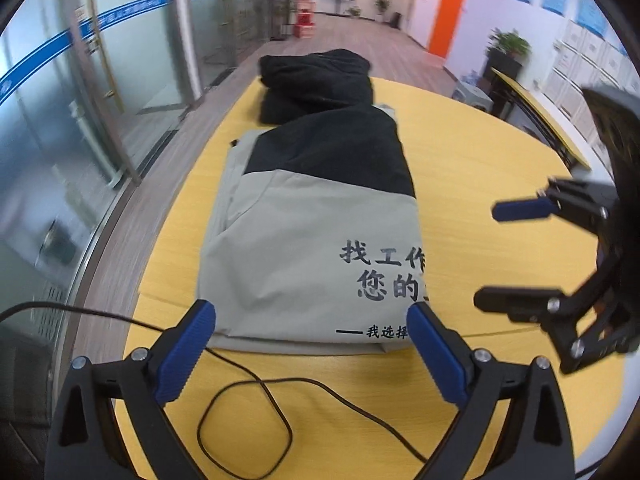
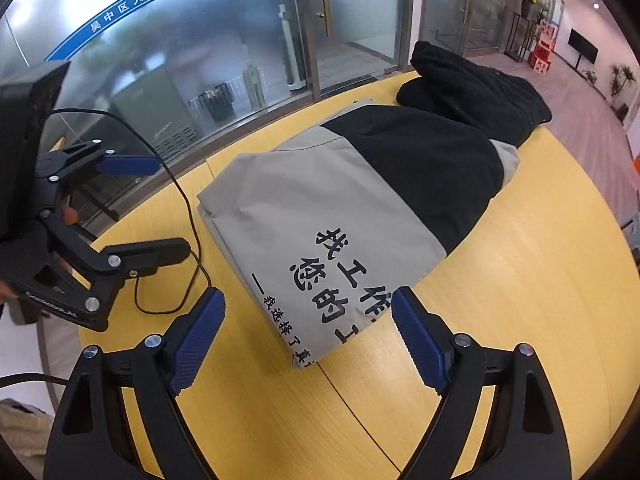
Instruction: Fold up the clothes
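Folded grey-and-black printed jacket (image 1: 316, 240) on a round yellow wooden table (image 1: 480, 168). Left gripper (image 1: 312, 334) and right gripper (image 2: 308, 320) hover gaping, empty. A thin black cable (image 1: 248, 412) beside the jacket could snag.

The left gripper (image 1: 310, 322) and the right gripper (image 2: 308, 312) both hang tilted steeply downward, jaws spread wide with nothing between their blue pads, side by side and apart.
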